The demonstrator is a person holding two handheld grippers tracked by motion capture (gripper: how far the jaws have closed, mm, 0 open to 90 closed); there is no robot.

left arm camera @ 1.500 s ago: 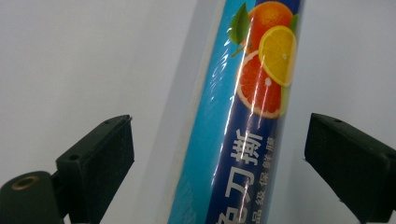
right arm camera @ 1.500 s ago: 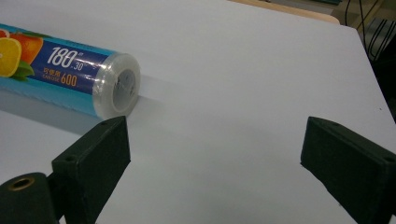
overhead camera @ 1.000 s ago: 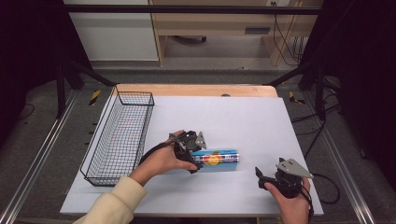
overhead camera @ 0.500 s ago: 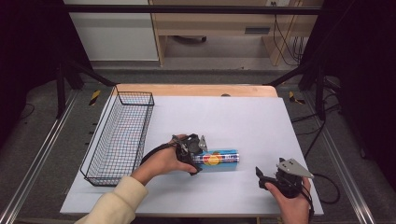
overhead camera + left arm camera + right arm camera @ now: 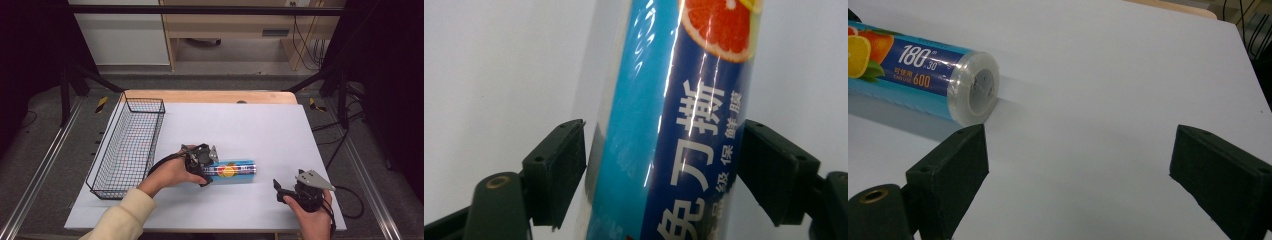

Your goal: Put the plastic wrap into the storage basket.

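**Item: 1 roll of cling film, lying on the white table, left gripper at its end**

Landmark: the black wire mesh basket [image 5: 127,145], which is standing along the left edge of the white table top [image 5: 260,125].

1. Blue cylindrical roll of plastic cling film with orange-fruit print [image 5: 231,171]. It is lying on its side on the table, just to the right of the basket and nearer the person's edge than the basket's middle, its long axis running away from the basket. In the left gripper view its blue wrapper [image 5: 674,125] is showing white characters and a cut orange; in the right gripper view its clear-wrapped round end [image 5: 975,87] is facing the camera, with "180" and "600" printed on the label.

2. Left gripper [image 5: 204,167], black, held in a hand coming out of a cream sleeve. It is sitting at the roll's end nearest the basket. In the left gripper view its 2 jaws are standing one on each side of the roll, narrow and close against it; whether the pads are pressing it or merely flanking it, I cannot tell.

3. Right gripper [image 5: 282,192], black with a grey three-cornered plate, held well apart from the basket, beyond the roll's far end and nearer the person. Its 2 jaws are standing wide apart, holding nothing, over bare table.
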